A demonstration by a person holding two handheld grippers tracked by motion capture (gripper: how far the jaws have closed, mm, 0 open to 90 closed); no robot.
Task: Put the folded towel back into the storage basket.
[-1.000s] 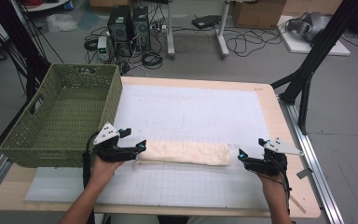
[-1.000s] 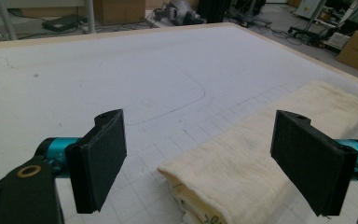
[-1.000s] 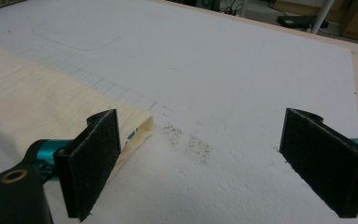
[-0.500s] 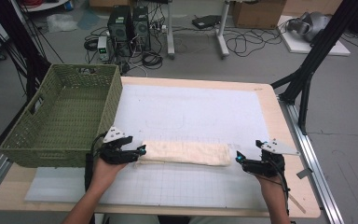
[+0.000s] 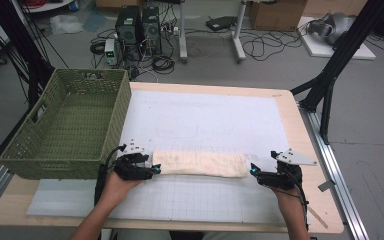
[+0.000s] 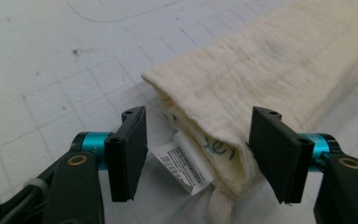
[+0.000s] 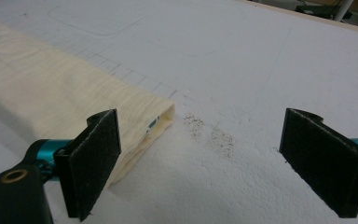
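Cloth, folded into a long cream strip, lies across the near part of the white mat, with a green basket at the table's left. I see my left gripper spread wide around the strip's left end, its label between the jaws. My right gripper gapes at the right end, one jaw beside the cloth.

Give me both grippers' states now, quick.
Left gripper: open, fingers straddling the folded cloth's end.
Right gripper: open, holding nothing, at the cloth's other end.
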